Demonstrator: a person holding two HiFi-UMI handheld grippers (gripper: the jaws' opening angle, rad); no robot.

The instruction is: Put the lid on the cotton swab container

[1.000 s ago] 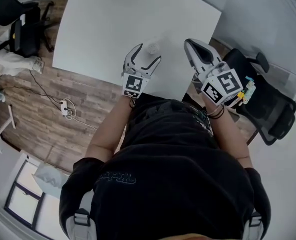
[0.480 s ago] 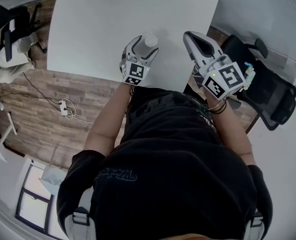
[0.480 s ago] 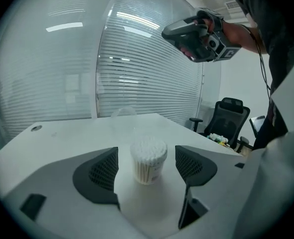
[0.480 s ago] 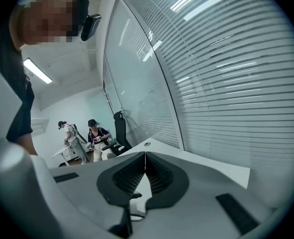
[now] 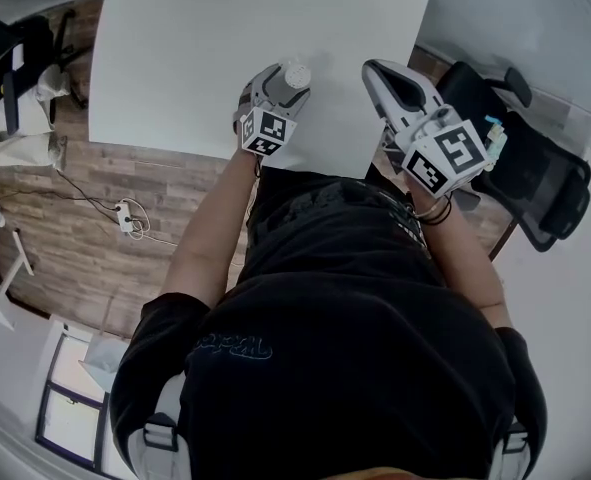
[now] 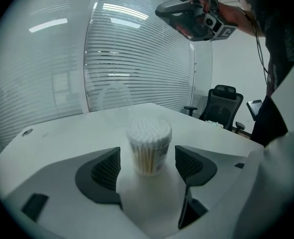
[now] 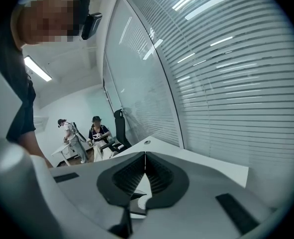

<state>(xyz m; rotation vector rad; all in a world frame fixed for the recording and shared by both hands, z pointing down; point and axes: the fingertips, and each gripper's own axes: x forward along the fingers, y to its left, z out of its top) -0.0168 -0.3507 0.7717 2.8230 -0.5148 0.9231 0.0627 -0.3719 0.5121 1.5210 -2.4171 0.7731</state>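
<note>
Your left gripper [image 6: 147,156] is open, its jaws on either side of the swab container [image 6: 148,133] without touching it, likely ready to steady it near the table's [image 5: 195,58] near edge. Your right gripper [image 7: 145,158] hangs raised to the right, jaws together. Whether it pinches the lid, I can't tell. Nothing stands between them.

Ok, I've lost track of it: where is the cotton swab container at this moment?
In the left gripper view the cotton swab container stands upright on the white table, between the open jaws of the left gripper, touching neither.
</note>
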